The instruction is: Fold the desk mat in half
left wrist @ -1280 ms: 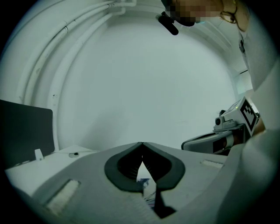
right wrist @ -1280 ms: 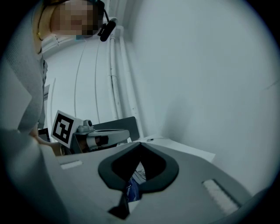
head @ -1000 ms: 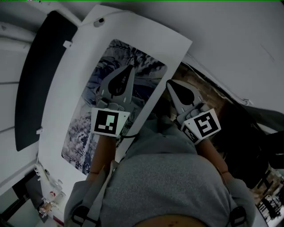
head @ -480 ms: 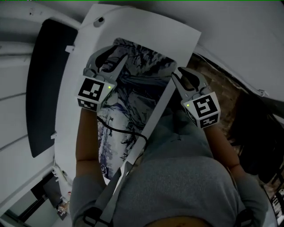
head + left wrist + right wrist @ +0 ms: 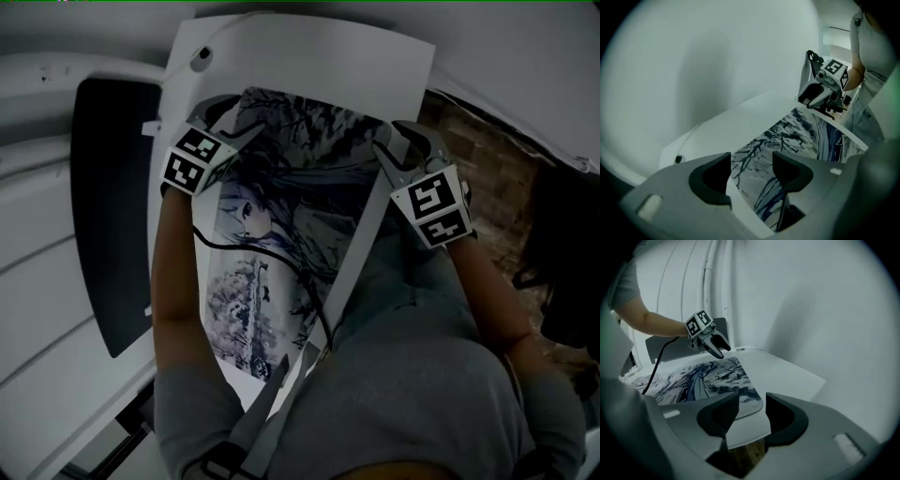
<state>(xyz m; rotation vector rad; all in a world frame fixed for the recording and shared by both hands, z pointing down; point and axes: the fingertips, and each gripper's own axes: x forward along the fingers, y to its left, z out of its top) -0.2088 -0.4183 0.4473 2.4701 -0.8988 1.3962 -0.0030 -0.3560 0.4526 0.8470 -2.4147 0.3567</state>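
One desk mat (image 5: 281, 206), one white table (image 5: 375, 75), one dark panel (image 5: 108, 216), and two grippers: left gripper (image 5: 751, 161), right gripper (image 5: 752, 399).

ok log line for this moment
left gripper: jaws just opening, empty, at desk mat edge | right gripper: jaws just opening, empty, at its corner | desk mat: flat, unfolded

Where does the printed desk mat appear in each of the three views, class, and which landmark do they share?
Head view: the desk mat runs diagonally through the centre.
Left gripper view: the desk mat lies centre to right.
Right gripper view: the desk mat lies left of centre.
Shared landmark: the white tabletop under it.
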